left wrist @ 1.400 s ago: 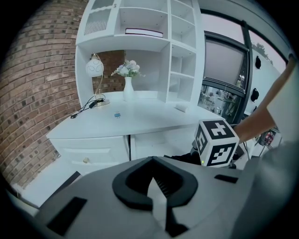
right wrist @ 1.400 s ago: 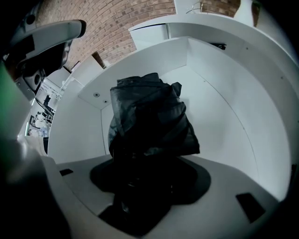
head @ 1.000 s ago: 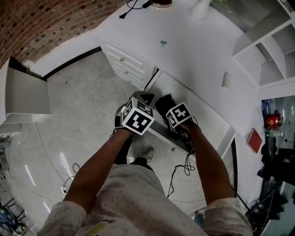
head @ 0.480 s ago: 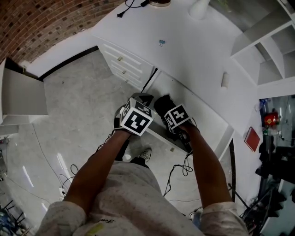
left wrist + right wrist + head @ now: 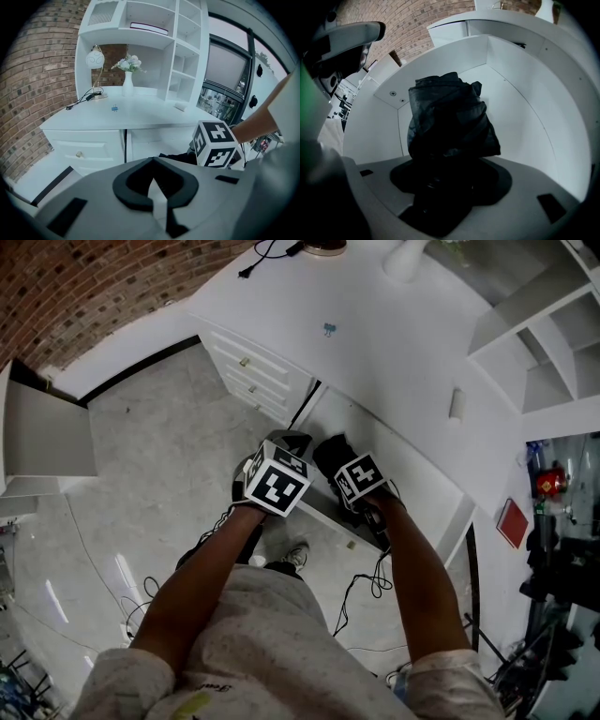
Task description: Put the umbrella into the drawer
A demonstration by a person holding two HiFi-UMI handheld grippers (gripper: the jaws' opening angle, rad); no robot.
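Right claw (image 5: pixel 440 187): clenched on the black umbrella (image 5: pixel 447 117), its folded cloth bunched ahead of my jaws. The umbrella sits inside the open white drawer (image 5: pixel 525 126), near a back corner. Left claw (image 5: pixel 154 194): pressed together, holding nothing, facing the desk (image 5: pixel 150 115).

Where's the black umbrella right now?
In the right gripper view, the folded black fabric umbrella is clamped in the right gripper, inside the open white drawer beneath the white desk.
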